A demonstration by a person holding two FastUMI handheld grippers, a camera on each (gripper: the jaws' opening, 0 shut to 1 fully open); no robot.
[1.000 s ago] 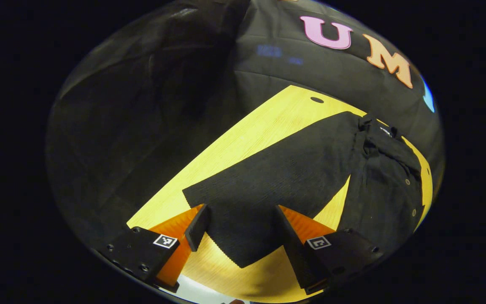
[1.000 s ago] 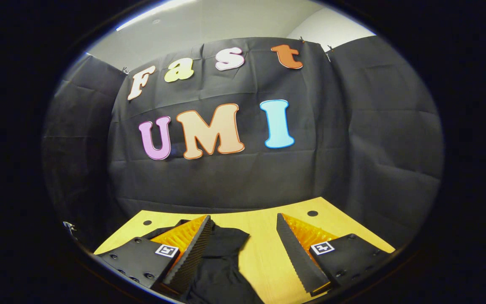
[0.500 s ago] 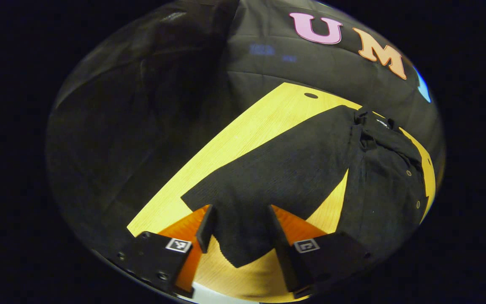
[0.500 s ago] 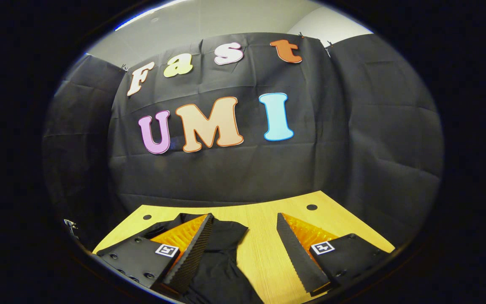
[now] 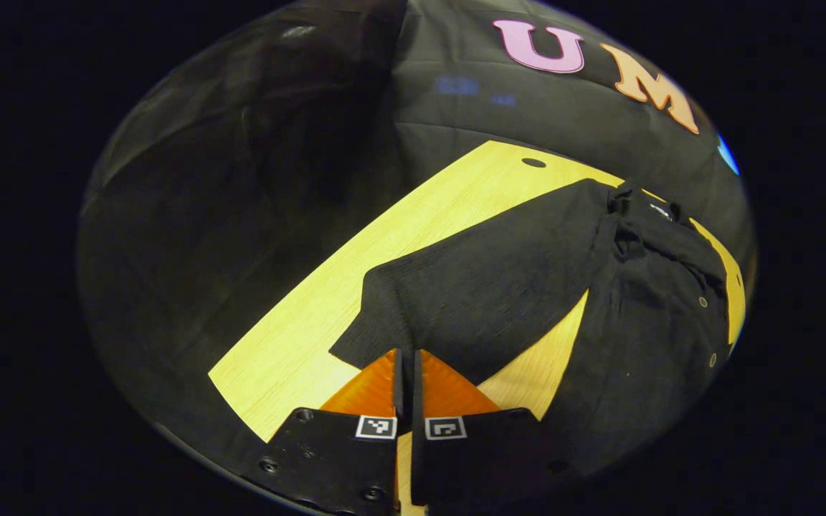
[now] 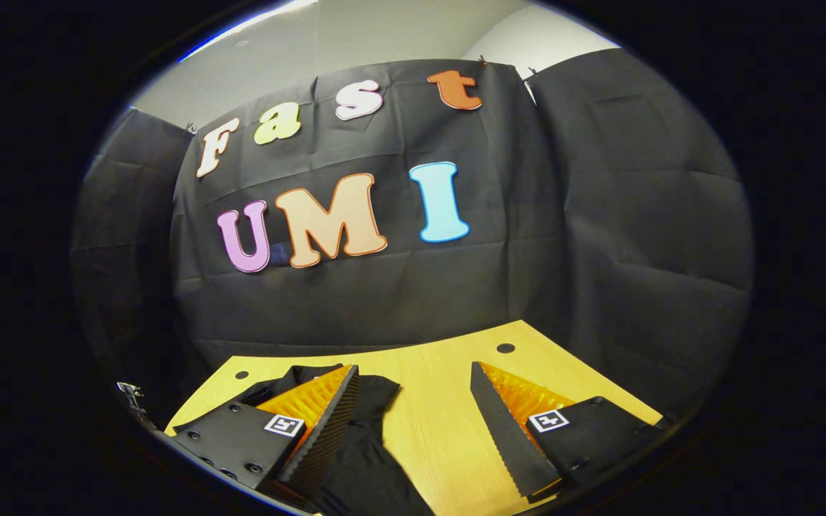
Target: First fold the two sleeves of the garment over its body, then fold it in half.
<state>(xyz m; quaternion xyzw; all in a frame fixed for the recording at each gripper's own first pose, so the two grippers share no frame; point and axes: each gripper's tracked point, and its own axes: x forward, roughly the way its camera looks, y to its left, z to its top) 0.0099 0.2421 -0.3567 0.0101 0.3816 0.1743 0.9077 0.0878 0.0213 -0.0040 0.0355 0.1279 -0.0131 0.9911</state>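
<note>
Yellow wooden table [image 5: 413,222] in our left gripper view, black garment [image 5: 642,322] spread toward 3 o'clock — our left gripper [image 5: 407,365] is pinched tight on its sleeve [image 5: 485,287]. In the right gripper view, our right gripper [image 6: 413,408] hangs spread wide, garment at 7 o'clock.

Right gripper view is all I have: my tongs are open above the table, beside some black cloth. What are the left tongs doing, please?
Observer: The left tongs are shut on the end edge of the garment's black knitted sleeve.
Operator: Is that sleeve already folded over the body?
Observer: Not yet. It lies out sideways, and a wedge of the yellow wooden table shows between it and the garment's black body.
</note>
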